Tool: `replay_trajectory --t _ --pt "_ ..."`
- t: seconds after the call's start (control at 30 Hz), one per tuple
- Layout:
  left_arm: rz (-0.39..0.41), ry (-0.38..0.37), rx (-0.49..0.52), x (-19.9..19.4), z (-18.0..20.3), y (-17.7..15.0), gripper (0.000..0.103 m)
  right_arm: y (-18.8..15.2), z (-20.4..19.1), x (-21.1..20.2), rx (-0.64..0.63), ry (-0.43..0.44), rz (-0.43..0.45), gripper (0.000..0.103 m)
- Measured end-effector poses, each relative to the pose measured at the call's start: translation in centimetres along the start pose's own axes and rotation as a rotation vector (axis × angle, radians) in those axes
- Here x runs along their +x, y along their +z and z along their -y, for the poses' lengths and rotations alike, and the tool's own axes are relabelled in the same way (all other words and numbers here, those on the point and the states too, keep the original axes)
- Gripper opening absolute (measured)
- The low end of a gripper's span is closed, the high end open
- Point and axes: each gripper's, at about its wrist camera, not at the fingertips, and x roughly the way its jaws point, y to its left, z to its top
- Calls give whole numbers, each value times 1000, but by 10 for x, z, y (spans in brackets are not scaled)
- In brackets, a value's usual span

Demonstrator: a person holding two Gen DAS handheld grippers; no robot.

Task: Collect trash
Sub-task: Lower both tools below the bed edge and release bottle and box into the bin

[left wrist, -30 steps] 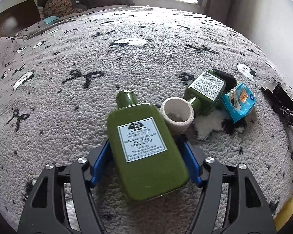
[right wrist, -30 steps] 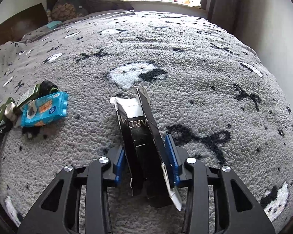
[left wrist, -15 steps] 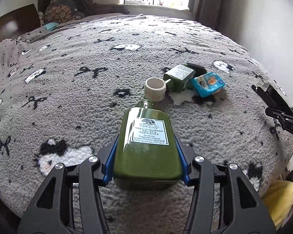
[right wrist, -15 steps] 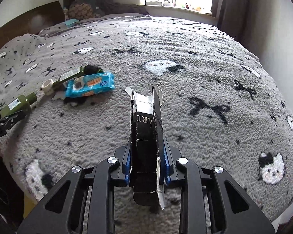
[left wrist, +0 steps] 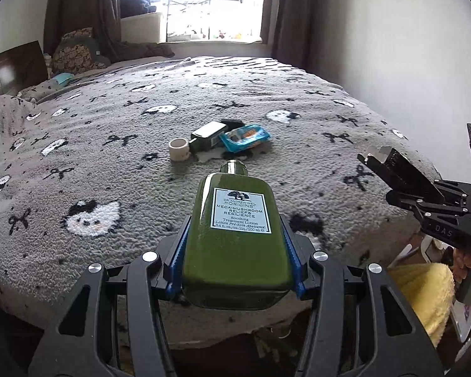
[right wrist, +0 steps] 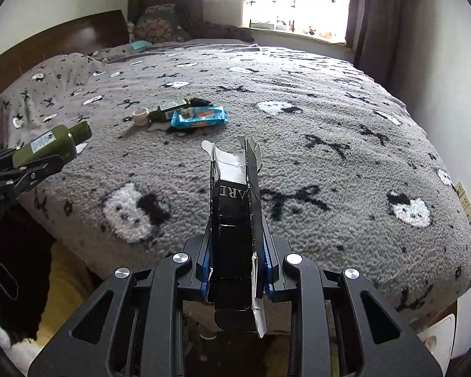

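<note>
My left gripper (left wrist: 235, 260) is shut on a large green lotion bottle (left wrist: 237, 238) with a white label, held in the air above the bed's near edge; the bottle also shows in the right wrist view (right wrist: 51, 143). My right gripper (right wrist: 235, 267) is shut on a flattened black carton (right wrist: 235, 220) with torn white flaps, also lifted off the bed; the carton shows in the left wrist view (left wrist: 392, 169). On the bed lie a tape roll (left wrist: 179, 150), a small green bottle (left wrist: 207, 136) and a blue wipes pack (left wrist: 245, 136).
The grey fleece blanket (left wrist: 110, 157) with bow and cat patterns covers the bed. A wooden headboard (right wrist: 62, 44) and pillows stand at the far left. A yellow object (left wrist: 424, 292) lies below the bed's edge. White wall runs along the right.
Both grippers have lifted and pulled back from the bed with the bottle and the carton held. The remaining items on the blanket now look farther away.
</note>
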Motion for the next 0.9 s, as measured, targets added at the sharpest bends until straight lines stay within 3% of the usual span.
replay_trajectory --t 0.33,0.9 --pt "-43 -85 52 -17 44 -48 49 -56 -13 -15 -3 37 -60 26" --pt "-358 -171 59 33 67 -158 49 -150 -23 34 93 102 -320 26"
